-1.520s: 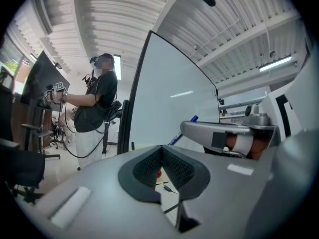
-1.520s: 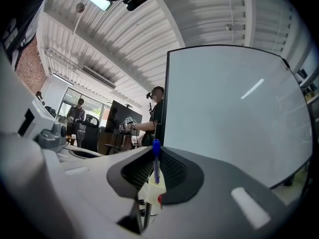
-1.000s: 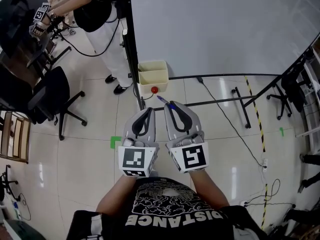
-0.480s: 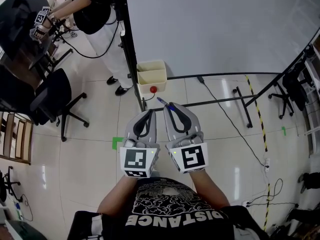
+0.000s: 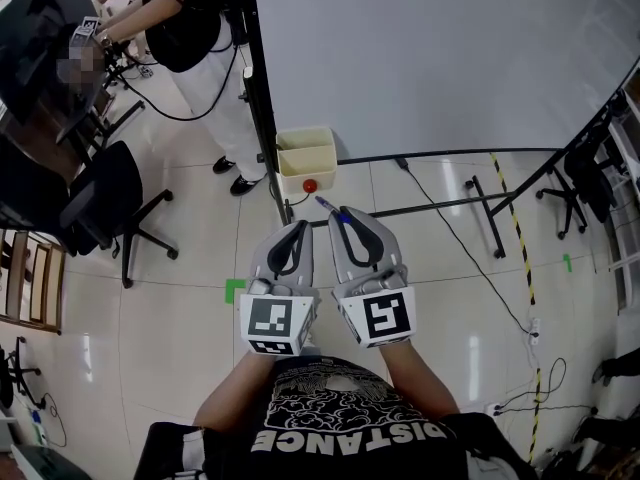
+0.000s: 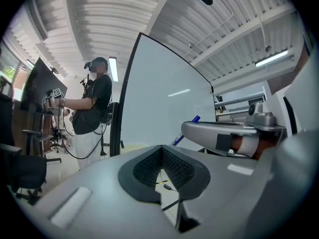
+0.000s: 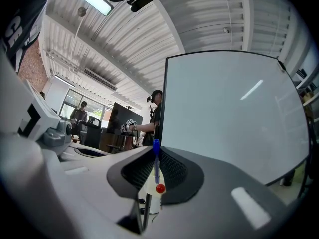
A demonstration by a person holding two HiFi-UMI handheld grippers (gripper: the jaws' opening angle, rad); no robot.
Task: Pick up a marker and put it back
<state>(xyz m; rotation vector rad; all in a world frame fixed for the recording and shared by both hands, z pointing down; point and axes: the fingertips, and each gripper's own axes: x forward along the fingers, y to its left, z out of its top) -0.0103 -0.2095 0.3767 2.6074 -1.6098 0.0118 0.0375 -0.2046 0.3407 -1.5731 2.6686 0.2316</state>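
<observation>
Marker (image 5: pixel 333 211) first: it is blue and pinched in my right hand-held gripper (image 5: pixel 348 222), its blue end poking out past the jaw tips toward the lower corner of the whiteboard (image 5: pixel 450 58). In the right gripper view it runs straight up the seam between the two dark pads (image 7: pixel 174 171), which are closed on its barrel. So I take the pick-up as done and the marker as held in the air, well above the floor (image 5: pixel 180 318).

My left hand-held gripper (image 5: pixel 298 228) rides just beside the right one, pointing the same way. Its own view shows the jaws brought together with nothing between them, so it is idle.

Ahead of both sits a cream box (image 5: pixel 305 156) with two compartments, at the foot of the whiteboard's dark frame, with a red knob (image 5: pixel 310 184) on its front. In the right gripper view that knob (image 7: pixel 160 188) shows right behind the marker, so the marker seems aimed at the box.

I judge the step in hand to be the carry back. The box looks the likely home for the marker, though I cannot see what is inside it. The next move calls for bringing the right hand-held gripper forward over one compartment, tipping the marker's free end down, and only then letting the jaws part.

Off to the left another person (image 5: pixel 190 28) works at a tabletop (image 5: pixel 40 78), near an office chair (image 5: pixel 100 198), well apart from me.
</observation>
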